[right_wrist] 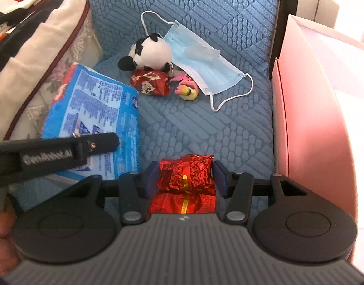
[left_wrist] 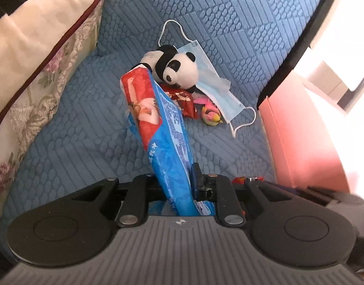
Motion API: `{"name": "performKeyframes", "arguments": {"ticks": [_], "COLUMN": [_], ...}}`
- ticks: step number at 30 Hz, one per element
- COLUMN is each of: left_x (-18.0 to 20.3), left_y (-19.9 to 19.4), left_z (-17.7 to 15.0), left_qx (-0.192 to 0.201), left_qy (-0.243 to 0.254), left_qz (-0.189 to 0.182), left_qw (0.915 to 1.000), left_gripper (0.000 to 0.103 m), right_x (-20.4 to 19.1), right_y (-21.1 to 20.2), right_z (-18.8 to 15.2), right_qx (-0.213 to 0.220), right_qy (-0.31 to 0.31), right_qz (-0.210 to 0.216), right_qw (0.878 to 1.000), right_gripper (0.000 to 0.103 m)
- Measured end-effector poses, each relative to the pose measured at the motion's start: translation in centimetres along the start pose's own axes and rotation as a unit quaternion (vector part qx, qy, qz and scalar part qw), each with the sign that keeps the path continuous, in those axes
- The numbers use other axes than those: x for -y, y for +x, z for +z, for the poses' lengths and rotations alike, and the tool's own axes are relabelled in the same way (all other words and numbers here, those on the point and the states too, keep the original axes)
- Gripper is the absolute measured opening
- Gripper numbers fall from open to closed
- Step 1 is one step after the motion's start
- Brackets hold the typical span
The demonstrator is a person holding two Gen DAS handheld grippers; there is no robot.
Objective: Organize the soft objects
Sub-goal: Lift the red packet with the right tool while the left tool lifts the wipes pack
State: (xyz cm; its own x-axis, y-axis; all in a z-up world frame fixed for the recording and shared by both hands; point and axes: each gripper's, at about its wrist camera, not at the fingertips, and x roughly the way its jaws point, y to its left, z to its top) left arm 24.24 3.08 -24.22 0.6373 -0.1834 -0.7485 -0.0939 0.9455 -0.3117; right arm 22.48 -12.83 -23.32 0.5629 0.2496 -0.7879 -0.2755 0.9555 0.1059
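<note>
A: Where's the blue tissue pack (left_wrist: 162,128) now?

B: Clamped edge-on between the left gripper (left_wrist: 182,185) fingers, lifted off the blue sofa cushion (left_wrist: 75,142) and tilting up toward the pile. The right gripper (right_wrist: 185,178) has a red foil packet (right_wrist: 185,174) between its fingers (right_wrist: 149,178); the pads sit against both its sides, so I read it as gripped.

A: So which step is this?

B: Both hands loaded, I'd say carrying. The next move calls for a drop spot, likely the pink box (right_wrist: 308,118) at the right edge, then parting the fingers over it.

A: What's left?

B: The panda plush (right_wrist: 151,52), touching a face mask (right_wrist: 201,68), a second red packet (right_wrist: 149,83) and a small pink toy (right_wrist: 186,89), all bunched together farther back on the cushion, well apart from both grippers.
</note>
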Motion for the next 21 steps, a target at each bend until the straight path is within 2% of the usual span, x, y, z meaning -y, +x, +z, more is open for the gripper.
{"name": "performKeyframes", "arguments": {"ticks": [7,12,21], "left_x": [0.1,-0.3,0.3], "left_y": [-0.4,-0.6,-0.9], "left_z": [0.0,0.4,0.1], "left_qx": [0.010,0.009,0.011], "left_qy": [0.033,0.008,0.021], "left_qz": [0.009,-0.005,-0.001], "left_qw": [0.9994,0.9999,0.9997], "left_gripper": [0.020,0.020,0.020], "right_x": [-0.6,-0.8,0.3], "right_y": [-0.5,-0.3,-1.6], "right_z": [0.4,-0.1,0.2], "right_qx": [-0.006,-0.011,-0.003], "right_qy": [-0.005,-0.023,-0.005], "right_qz": [-0.006,-0.014,-0.007], "right_qw": [1.000,1.000,1.000], "right_gripper": [0.053,0.053,0.052]}}
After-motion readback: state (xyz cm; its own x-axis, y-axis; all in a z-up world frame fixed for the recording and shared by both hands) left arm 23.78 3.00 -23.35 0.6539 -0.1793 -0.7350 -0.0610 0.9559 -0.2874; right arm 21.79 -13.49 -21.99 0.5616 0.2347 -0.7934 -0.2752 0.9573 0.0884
